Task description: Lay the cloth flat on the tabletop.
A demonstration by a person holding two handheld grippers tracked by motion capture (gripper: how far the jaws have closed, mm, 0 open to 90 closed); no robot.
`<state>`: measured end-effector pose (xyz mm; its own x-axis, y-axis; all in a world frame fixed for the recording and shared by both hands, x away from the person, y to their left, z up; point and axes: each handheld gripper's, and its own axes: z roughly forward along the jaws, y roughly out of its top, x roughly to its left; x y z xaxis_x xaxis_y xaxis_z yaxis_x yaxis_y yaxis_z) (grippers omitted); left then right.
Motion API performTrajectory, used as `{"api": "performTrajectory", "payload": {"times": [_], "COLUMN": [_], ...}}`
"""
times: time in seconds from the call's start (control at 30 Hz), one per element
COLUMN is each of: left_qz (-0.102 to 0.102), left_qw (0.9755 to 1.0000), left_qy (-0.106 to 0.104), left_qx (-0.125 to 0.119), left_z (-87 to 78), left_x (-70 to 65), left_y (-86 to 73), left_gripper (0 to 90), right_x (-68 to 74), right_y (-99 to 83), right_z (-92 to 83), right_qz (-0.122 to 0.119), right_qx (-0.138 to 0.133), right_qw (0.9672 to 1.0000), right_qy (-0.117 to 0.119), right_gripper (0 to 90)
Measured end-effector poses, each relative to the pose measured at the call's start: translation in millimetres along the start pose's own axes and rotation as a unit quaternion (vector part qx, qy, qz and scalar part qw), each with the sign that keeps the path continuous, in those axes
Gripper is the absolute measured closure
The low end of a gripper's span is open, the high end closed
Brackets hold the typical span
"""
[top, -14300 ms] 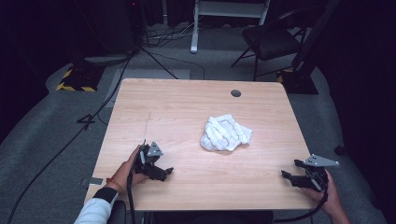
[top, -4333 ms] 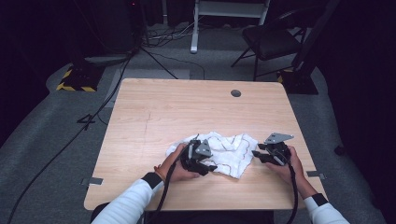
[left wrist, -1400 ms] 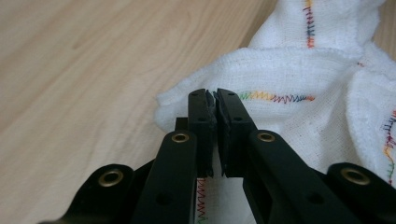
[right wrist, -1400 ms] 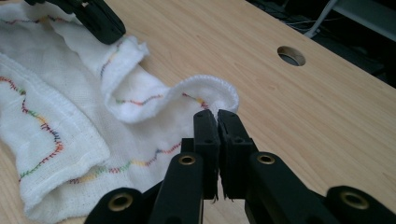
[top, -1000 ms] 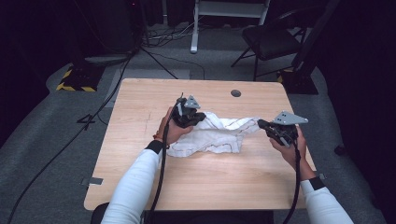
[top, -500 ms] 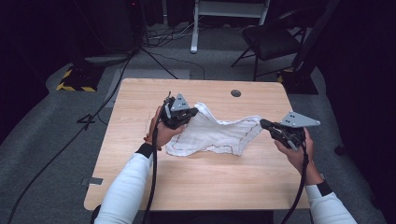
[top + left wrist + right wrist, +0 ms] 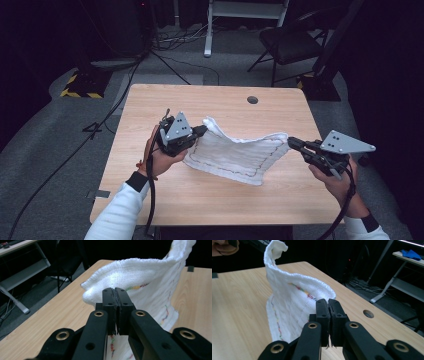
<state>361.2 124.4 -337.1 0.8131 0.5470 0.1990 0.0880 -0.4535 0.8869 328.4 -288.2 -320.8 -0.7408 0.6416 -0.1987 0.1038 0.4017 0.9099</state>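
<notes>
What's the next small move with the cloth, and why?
Probably pull the two grippers a little farther apart. The left gripper and right gripper each pinch a top corner of the white cloth, but its top edge sags between them and its lower edge rests on the table.

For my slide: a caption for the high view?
Left tongs and right tongs hold a white cloth by two corners above the wooden table.
</notes>
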Motion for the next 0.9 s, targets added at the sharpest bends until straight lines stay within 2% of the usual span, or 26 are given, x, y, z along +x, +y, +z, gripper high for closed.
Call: {"api": "performTrajectory", "payload": {"times": [0.13, 0.23, 0.33, 0.5, 0.53, 0.6, 0.67, 0.73, 0.77, 0.8, 0.83, 0.87, 0.9], "left_qz": [-0.002, -0.014, -0.041, -0.079, -0.084, -0.105, -0.109, -0.135, -0.139, -0.137, -0.148, -0.165, -0.175], "left_qw": [0.9999, 0.9994, 0.998, 0.9933, 0.9921, 0.9891, 0.9862, 0.9817, 0.9787, 0.9756, 0.9727, 0.9706, 0.969], "left_qy": [0.004, 0.025, 0.047, 0.082, 0.09, 0.098, 0.117, 0.123, 0.137, 0.152, 0.157, 0.15, 0.145], "left_qx": [-0.014, -0.019, -0.011, 0.018, 0.025, 0.034, 0.043, 0.053, 0.063, 0.078, 0.085, 0.091, 0.096], "left_z": [-8.6, -0.4, 21.5, 66.1, 74.6, 89.4, 101.5, 113.4, 119.2, 124.1, 127.2, 127.7, 126.8], "left_x": [-13.0, -12.4, -0.7, 31.8, 38.4, 51.7, 64.0, 77.0, 82.5, 87.3, 92.0, 96.9, 99.7], "left_y": [0.8, -1.7, -6.6, -20.8, -24.1, -30.3, -35.7, -41.6, -44.5, -47.5, -51.5, -55.9, -59.7], "left_gripper": [87.4, 87.4, 87.3, 87.2, 87.2, 87.2, 87.2, 86.9, 84.8, 78.2, 69.6, 62.6, 55.7], "right_x": [3.9, -1.2, -13.1, -43.8, -49.0, -59.8, -67.9, -77.9, -81.8, -84.7, -87.3, -89.4, -90.2], "right_y": [1.8, 0.9, 0.5, -4.4, -6.9, -12.8, -16.9, -19.8, -20.4, -21.2, -22.6, -24.9, -27.3], "right_z": [-9.1, -4.4, 12.6, 64.8, 76.6, 100.1, 123.4, 144.4, 154.5, 164.5, 172.5, 177.6, 180.1], "right_qz": [0.002, 0.011, 0.021, 0.042, 0.044, 0.059, 0.051, 0.064, 0.061, 0.057, 0.055, 0.065, 0.072], "right_qx": [-0.009, -0.002, 0.012, 0.048, 0.058, 0.068, 0.09, 0.095, 0.101, 0.111, 0.117, 0.117, 0.115], "right_qw": [1.0, 0.9999, 0.9994, 0.9967, 0.9957, 0.9944, 0.9923, 0.9913, 0.9902, 0.9874, 0.9846, 0.9844, 0.9855], "right_qy": [0.0, -0.008, -0.023, -0.05, -0.058, -0.056, -0.068, -0.065, -0.075, -0.097, -0.117, -0.114, -0.101], "right_gripper": [87.7, 87.7, 87.7, 87.7, 87.7, 87.7, 87.6, 87.1, 84.4, 76.3, 69.6, 67.2, 64.4]}}
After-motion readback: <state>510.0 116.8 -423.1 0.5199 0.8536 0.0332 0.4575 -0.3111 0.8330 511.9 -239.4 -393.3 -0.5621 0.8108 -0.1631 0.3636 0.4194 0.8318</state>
